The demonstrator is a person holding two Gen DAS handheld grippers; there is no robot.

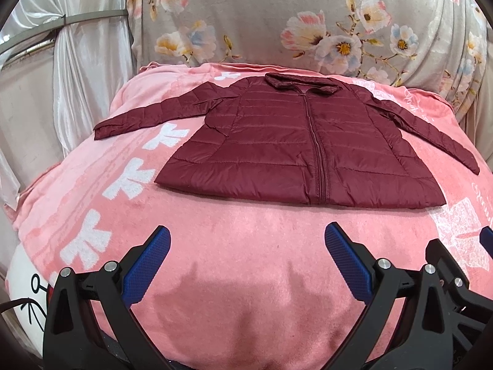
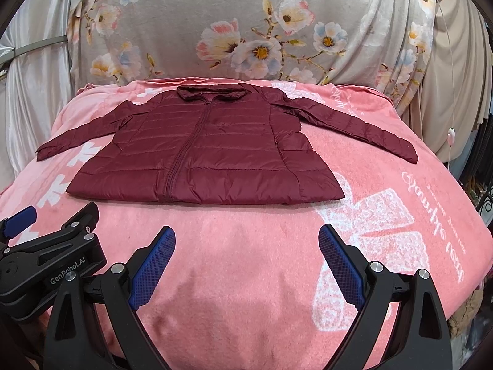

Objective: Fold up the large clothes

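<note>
A dark red quilted jacket (image 1: 295,145) lies flat and zipped on a pink blanket (image 1: 234,246), collar at the far side, both sleeves spread outward; it also shows in the right wrist view (image 2: 209,148). My left gripper (image 1: 246,240) is open and empty, hovering over the blanket short of the jacket's near hem. My right gripper (image 2: 246,240) is open and empty too, at the same near side. The left gripper's body (image 2: 52,259) shows at the left of the right wrist view.
The pink blanket (image 2: 385,185) with white prints covers a raised surface. A floral grey cloth (image 1: 308,15) hangs behind it. White satin curtains (image 1: 77,61) hang at the left, beige curtains (image 2: 456,77) at the right.
</note>
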